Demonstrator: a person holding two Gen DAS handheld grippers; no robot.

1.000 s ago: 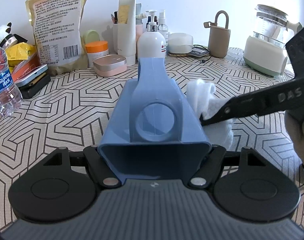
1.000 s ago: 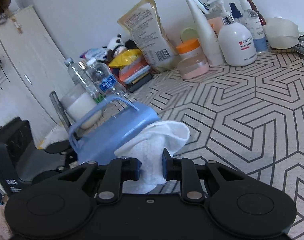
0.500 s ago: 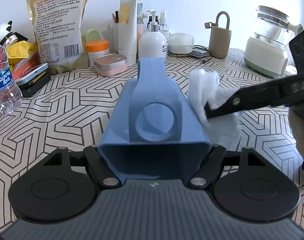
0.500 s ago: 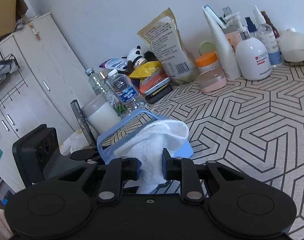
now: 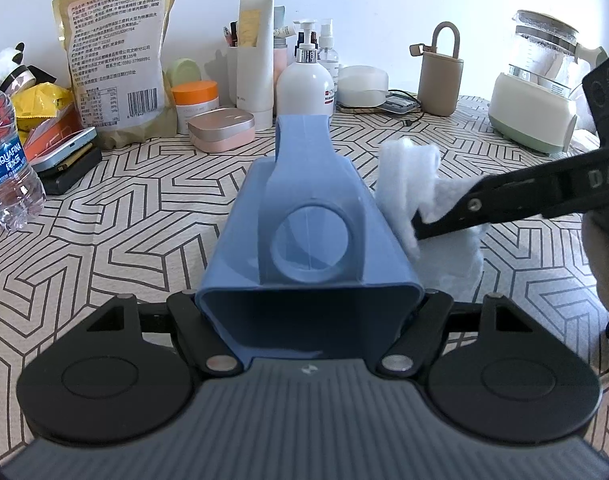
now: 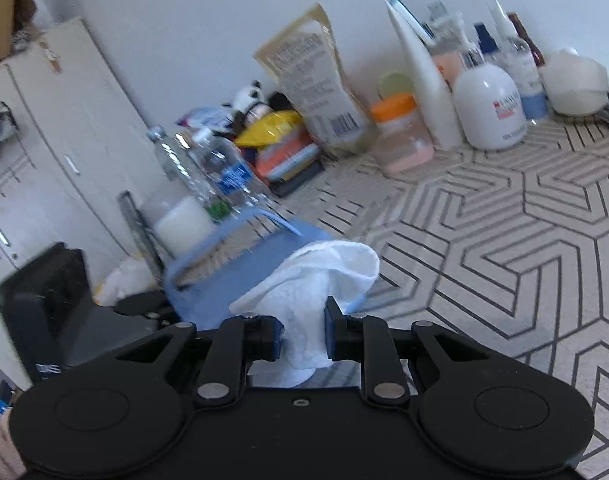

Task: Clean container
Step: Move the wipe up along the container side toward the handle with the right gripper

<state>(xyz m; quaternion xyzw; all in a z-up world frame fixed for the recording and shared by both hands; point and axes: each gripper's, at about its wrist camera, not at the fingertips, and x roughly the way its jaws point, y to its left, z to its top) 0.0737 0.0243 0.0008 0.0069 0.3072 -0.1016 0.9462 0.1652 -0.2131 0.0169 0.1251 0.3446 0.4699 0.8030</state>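
Above the counter [image 5: 144, 208], my left hand-held gripper [image 5: 308, 320] clamps the container [image 5: 308, 216]; my right hand-held gripper [image 6: 304, 336], pinching the cloth [image 6: 316, 280], wipes its side, so cleaning looks midway.

White wall [image 5: 384, 0]; cream cabinet [image 6: 64, 128]; patterned tablecloth [image 5: 124, 220].

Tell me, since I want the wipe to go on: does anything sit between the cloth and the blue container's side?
Nothing visible does. The white cloth, clamped in the right gripper, already lies against the right wall of the blue container, which the left gripper holds.
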